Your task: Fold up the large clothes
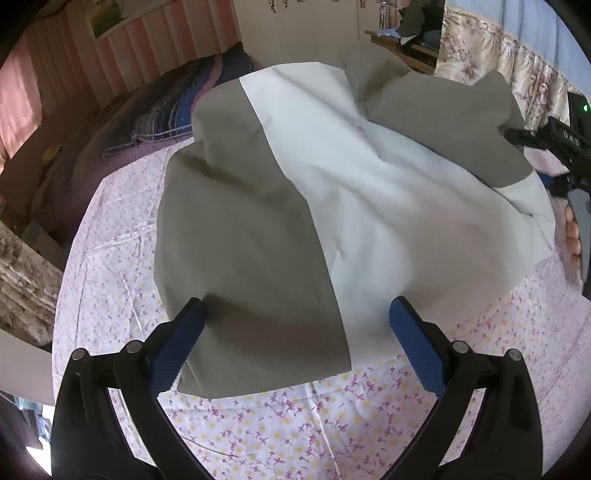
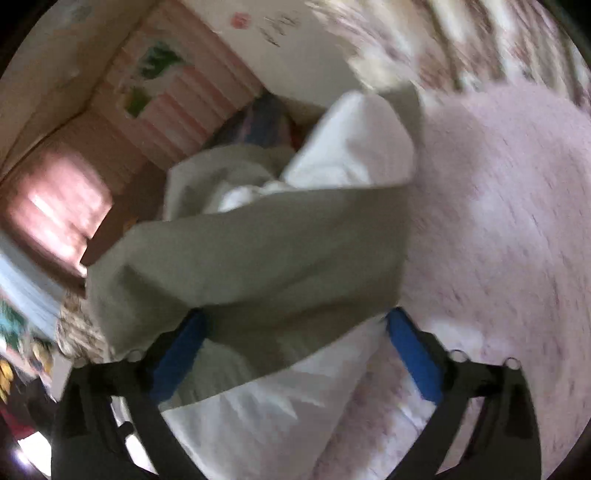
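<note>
A large white and olive-grey garment point(image 1: 314, 206) lies rumpled on the bed, its olive part to the left and far right, white in the middle. My left gripper point(image 1: 295, 314) is open, its blue pads on either side of the garment's near edge, holding nothing. The right gripper shows at the right edge of the left wrist view point(image 1: 565, 147), beside the garment's far right corner. In the blurred right wrist view, my right gripper point(image 2: 295, 325) is open wide over the same garment point(image 2: 258, 251), with olive cloth lying across the gap between the fingers.
The bed has a pink floral sheet point(image 1: 295, 417). A dark striped blanket point(image 1: 177, 110) lies at the head of the bed by a pink panelled wall. A floral curtain point(image 1: 491, 62) hangs at the far right. A wooden shelf with clothes point(image 1: 410, 33) stands behind.
</note>
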The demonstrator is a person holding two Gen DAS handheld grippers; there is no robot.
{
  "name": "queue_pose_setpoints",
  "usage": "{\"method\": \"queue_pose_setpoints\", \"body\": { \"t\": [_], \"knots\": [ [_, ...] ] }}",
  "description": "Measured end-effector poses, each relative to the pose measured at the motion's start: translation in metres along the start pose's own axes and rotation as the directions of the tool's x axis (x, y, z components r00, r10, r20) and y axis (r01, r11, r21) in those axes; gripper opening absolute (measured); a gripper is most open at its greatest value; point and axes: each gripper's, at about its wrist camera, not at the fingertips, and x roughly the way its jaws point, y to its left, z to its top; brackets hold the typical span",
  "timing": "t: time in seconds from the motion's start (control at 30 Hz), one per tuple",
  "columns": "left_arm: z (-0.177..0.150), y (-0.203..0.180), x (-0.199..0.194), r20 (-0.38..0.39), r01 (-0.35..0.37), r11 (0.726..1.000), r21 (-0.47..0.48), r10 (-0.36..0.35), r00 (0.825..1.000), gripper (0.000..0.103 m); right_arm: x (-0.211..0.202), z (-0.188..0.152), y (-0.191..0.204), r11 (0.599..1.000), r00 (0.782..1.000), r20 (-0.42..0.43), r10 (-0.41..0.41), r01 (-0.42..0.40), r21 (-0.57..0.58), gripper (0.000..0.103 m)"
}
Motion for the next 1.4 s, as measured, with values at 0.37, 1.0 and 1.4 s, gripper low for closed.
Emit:
{"method": "queue_pose_setpoints", "body": {
  "t": [0.37,1.0,1.4],
  "knots": [
    [0.001,0.011,-0.012,0.043,0.037,0.999,-0.038,-0.036,0.998,0.099,-0.020,-0.003,0.092,0.869,0.987,0.056,0.153,-0.107,-0.483,0.017],
    [0.024,-0.004,-0.006,0.066,0.160,0.987,-0.002,-0.160,0.985,0.099,0.028,-0.043,0.127,0.658,0.994,-0.106,0.029,-0.099,-0.747,0.027],
    [0.037,0.002,-0.019,0.100,0.212,0.977,0.024,-0.213,0.972,0.100,0.024,-0.041,0.127,0.631,0.990,-0.131,0.049,-0.133,-0.764,0.029]
  ]
}}
